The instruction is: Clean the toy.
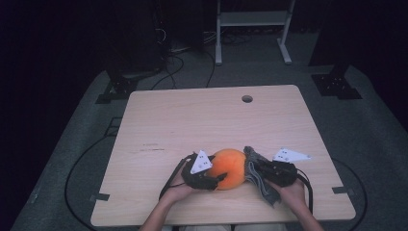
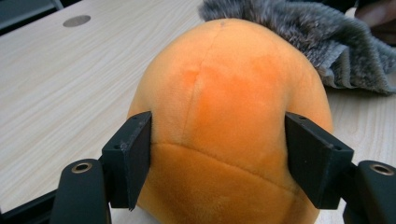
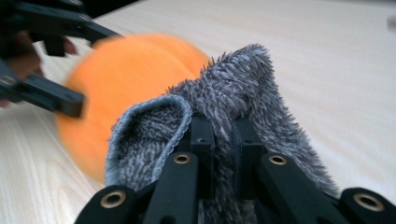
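An orange plush ball (image 1: 231, 166) rests on the wooden table (image 1: 202, 120) near the front edge. My left gripper (image 1: 217, 169) reaches it from the left; in the left gripper view its two black pads (image 2: 135, 158) press on opposite sides of the plush ball (image 2: 224, 93). My right gripper (image 1: 257, 169) is shut on a fuzzy grey cloth (image 1: 262, 185), which lies against the ball's right side. In the right gripper view the jaws (image 3: 223, 135) stand close together, pinching a fold of the cloth (image 3: 243, 79), with the ball (image 3: 126, 79) and the left gripper (image 3: 84, 65) behind it.
A round cable hole (image 1: 247, 98) sits near the table's far edge. A white metal frame (image 1: 252, 19) and cables lie on the dark floor beyond. Bare tabletop stretches to the left and far side of the ball.
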`<state>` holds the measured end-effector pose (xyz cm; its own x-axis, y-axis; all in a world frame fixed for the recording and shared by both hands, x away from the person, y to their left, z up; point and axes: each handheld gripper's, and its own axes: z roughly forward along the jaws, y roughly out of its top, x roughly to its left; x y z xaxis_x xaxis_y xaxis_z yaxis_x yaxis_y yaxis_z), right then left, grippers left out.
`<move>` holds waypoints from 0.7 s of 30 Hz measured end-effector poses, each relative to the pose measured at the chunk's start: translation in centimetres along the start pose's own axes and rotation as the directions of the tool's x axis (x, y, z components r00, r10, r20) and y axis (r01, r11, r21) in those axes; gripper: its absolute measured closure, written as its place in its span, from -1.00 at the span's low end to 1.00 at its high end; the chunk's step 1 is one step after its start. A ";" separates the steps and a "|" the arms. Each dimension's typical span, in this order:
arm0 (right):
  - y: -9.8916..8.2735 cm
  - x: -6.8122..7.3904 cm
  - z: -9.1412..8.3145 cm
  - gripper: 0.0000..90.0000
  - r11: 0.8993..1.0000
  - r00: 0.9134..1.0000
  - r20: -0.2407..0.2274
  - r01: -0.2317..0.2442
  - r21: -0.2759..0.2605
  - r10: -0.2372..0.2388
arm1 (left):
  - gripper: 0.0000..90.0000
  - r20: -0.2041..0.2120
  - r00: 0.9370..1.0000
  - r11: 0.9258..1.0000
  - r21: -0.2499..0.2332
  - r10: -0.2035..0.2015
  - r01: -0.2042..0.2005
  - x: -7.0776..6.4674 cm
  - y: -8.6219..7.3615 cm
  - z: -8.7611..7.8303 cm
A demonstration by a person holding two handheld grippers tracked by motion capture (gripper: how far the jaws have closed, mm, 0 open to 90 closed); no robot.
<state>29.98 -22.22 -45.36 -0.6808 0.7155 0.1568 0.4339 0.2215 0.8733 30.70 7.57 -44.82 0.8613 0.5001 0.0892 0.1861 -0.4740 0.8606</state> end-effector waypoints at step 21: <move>2.9 2.9 -0.8 0.80 0.989 0.989 -0.051 0.140 -0.044 -0.142 | -0.41 0.016 0.997 0.997 -0.019 0.071 -0.071 -1.2 0.7 0.1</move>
<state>28.79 -20.03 -42.06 -0.7648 0.6419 0.0545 0.3079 0.2898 0.9062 29.88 6.53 -44.35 0.8797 0.4539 0.1422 0.1158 -0.4943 0.8615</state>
